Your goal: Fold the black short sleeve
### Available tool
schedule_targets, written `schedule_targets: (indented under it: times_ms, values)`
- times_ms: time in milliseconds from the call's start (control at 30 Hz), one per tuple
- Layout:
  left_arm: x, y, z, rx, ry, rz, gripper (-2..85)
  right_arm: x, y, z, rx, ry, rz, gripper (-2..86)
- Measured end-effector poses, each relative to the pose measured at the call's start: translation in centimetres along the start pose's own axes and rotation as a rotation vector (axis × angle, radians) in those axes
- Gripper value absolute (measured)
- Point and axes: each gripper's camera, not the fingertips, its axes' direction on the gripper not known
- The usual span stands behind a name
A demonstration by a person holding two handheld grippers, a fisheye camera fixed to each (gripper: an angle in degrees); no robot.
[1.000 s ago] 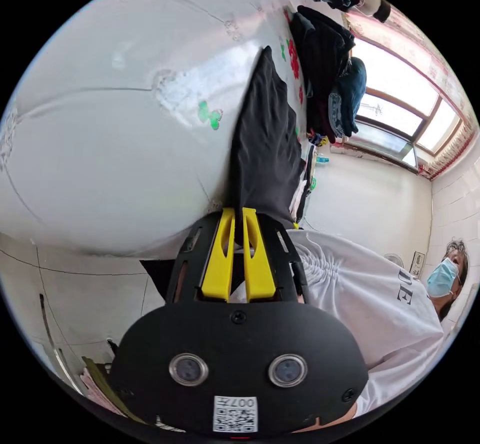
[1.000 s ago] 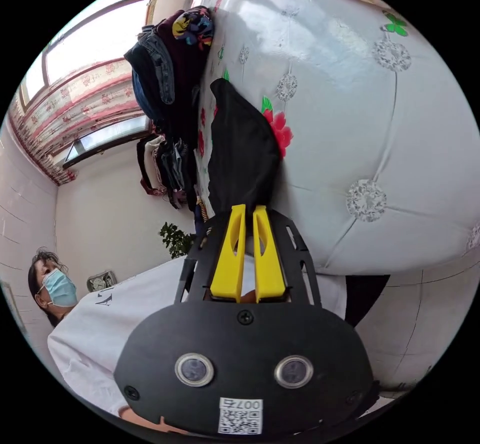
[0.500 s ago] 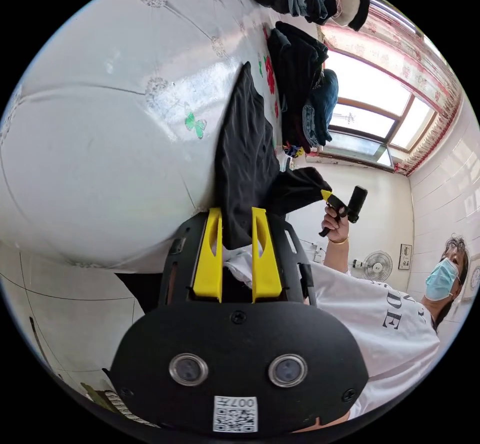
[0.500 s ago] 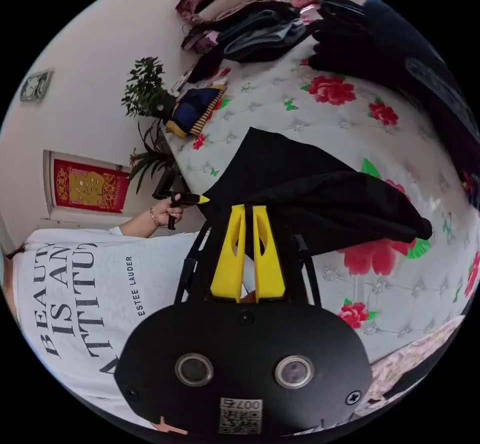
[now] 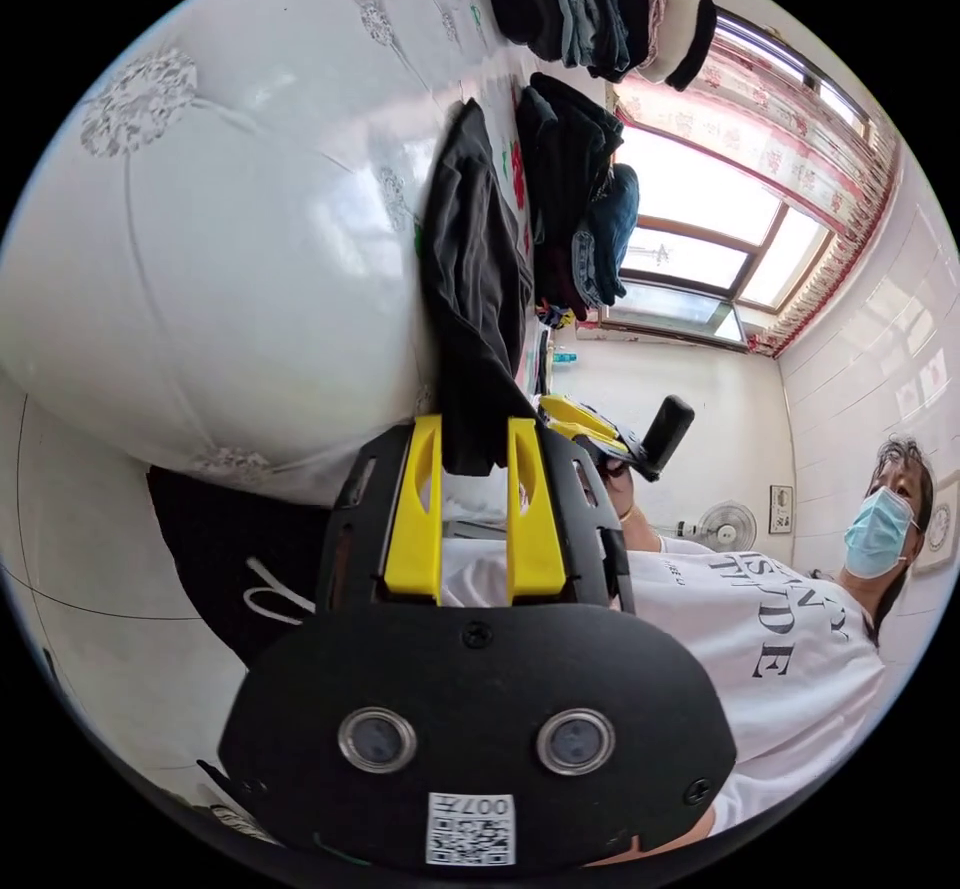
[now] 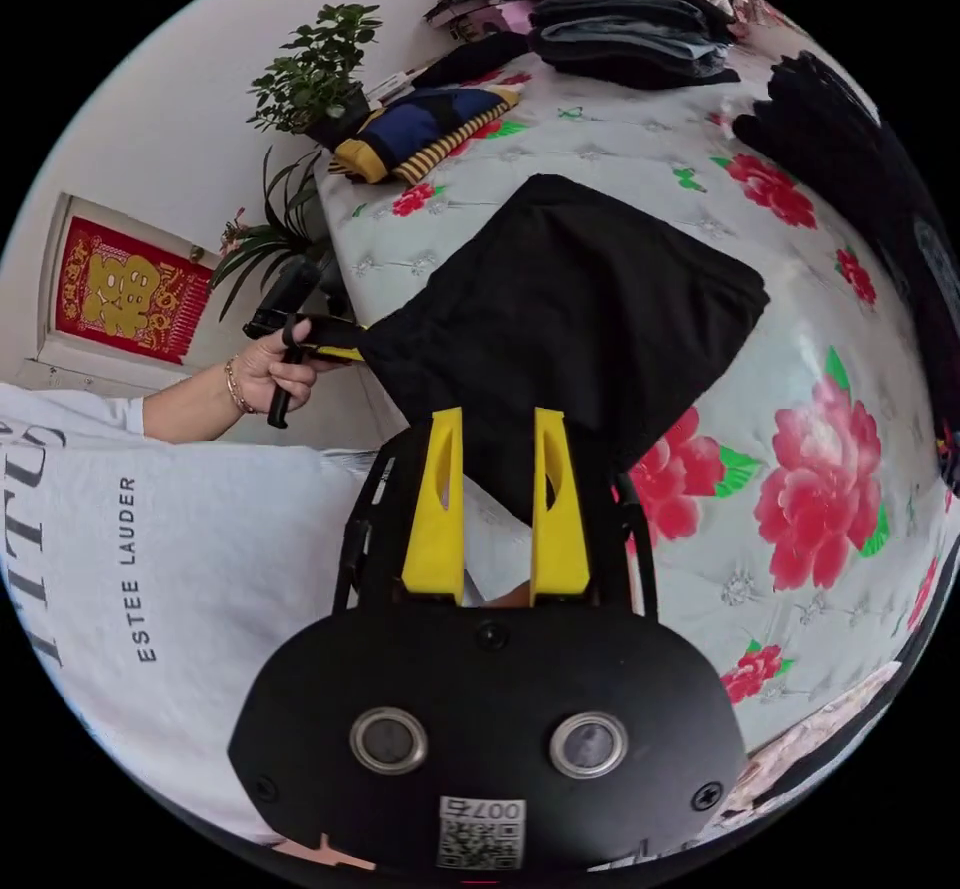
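Note:
The black short sleeve (image 6: 570,319) lies folded on the white flowered bed cover (image 6: 800,349); in the left gripper view the short sleeve (image 5: 470,259) is a dark strip along the bed's edge. My left gripper (image 5: 474,424) is open, its yellow jaws standing either side of the garment's near edge. My right gripper (image 6: 497,416) is open too, with the near corner of the cloth between its spread jaws. In the right gripper view a hand holds the left gripper (image 6: 335,344) at the garment's left corner. The right gripper (image 5: 590,424) appears beside the cloth in the left gripper view.
Stacks of folded clothes (image 6: 630,29) and a dark pile (image 6: 830,129) sit at the far side of the bed, with a striped blue and yellow item (image 6: 430,129) and a plant (image 6: 315,79). A person in a white shirt (image 6: 150,569) stands at the bed's edge. A window (image 5: 720,229) is behind.
Both grippers have gone from shut on the cloth to open, left first, then right. The raised fold of the garment has come down flat on the bed.

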Motion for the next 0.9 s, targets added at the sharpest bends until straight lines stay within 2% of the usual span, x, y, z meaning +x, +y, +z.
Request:
schedule_targets:
  times_ms: [133,300,433,533,633,733,900]
  values:
    - [-0.2,0.8,-0.3,0.001,0.021,0.005,9.4,-0.3,5.6,2.3,0.003,0.121,0.044,5.9]
    - [1.7,1.0,-0.4,0.029,0.018,0.082,12.4,-2.5,6.0,6.9,-0.006,0.215,0.023,5.6]
    - [4.0,-1.2,2.1,-0.068,-0.120,0.105,14.8,-2.9,3.8,9.0,-0.006,0.283,0.014,3.0]
    - [4.7,-3.3,4.2,-0.141,-0.286,0.045,9.7,-0.7,2.0,8.1,0.026,0.252,0.084,2.4]
    - [4.8,-5.3,6.1,-0.197,-0.350,0.015,3.9,2.4,0.5,7.9,0.026,0.197,0.168,3.6]
    - [5.1,-6.5,7.0,-0.203,-0.336,-0.016,2.7,4.0,0.9,7.8,0.032,0.149,0.245,4.6]
    - [4.9,-6.7,6.7,-0.161,-0.286,-0.063,1.9,0.9,4.7,6.2,0.157,0.192,0.268,5.8]
